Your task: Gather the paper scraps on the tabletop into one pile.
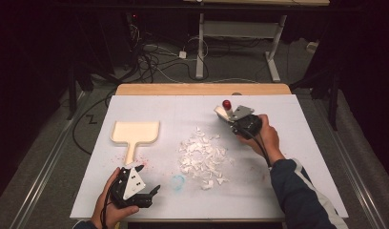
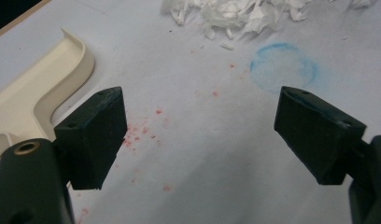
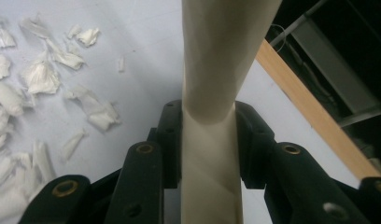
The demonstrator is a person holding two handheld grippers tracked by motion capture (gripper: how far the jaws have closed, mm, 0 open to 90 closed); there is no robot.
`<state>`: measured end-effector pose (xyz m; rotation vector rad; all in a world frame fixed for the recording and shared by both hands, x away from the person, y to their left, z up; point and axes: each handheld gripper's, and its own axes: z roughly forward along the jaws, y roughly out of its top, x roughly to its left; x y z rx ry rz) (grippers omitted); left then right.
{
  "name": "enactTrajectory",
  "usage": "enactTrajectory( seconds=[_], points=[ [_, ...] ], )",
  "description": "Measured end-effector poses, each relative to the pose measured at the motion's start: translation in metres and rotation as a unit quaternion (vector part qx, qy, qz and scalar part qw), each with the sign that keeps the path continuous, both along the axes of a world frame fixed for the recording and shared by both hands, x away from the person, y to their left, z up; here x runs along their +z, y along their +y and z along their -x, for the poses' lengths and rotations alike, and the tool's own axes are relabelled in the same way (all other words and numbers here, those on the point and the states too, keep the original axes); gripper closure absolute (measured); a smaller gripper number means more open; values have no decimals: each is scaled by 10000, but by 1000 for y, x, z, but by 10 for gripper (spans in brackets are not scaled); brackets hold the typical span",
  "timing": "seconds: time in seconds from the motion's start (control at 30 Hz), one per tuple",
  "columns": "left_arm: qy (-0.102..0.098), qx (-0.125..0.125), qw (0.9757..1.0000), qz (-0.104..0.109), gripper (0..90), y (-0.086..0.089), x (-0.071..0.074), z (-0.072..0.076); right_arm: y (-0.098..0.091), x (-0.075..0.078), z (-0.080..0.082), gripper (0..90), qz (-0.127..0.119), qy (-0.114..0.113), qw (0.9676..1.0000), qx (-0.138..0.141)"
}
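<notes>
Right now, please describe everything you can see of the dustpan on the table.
The dustpan is cream and looks like smooth plastic: a shallow square tray with a raised, rounded rim and a short flat handle. It lies flat on the white table, handle toward the person, left of the white paper scraps. Nothing grips it; the open left gripper sits just beyond the handle.

You work in a lab-like recording room, not a home. Black curtains close it in at nine and three o'clock. At twelve o'clock, loose cables sprawl over a grey carpet floor around the white legs of a height-adjustable desk. Your own table wears a plain white sheet.
</notes>
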<state>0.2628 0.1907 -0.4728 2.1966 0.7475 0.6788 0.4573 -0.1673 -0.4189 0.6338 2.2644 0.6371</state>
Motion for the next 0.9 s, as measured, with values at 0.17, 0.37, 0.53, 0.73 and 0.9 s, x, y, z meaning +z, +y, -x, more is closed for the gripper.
enactTrajectory(
  seconds=[0.17,0.37,0.53,0.73,0.9],
  points=[
    [12,112,9998,-146,163,-1,-2,-1,39,-12,4,680,604,-122,9972,427],
    [3,130,9998,-171,163,-1,-2,0,55,-16,9,679,544,-127,9954,774],
    [34,142,9997,-211,163,-1,-3,0,58,-16,24,677,426,6,9902,1330],
    [26,146,9998,-160,163,-2,-2,1,48,-13,62,673,541,262,9750,2139],
    [34,141,9998,-108,163,-3,0,2,33,-6,85,675,233,361,9686,2447]
  ],
)
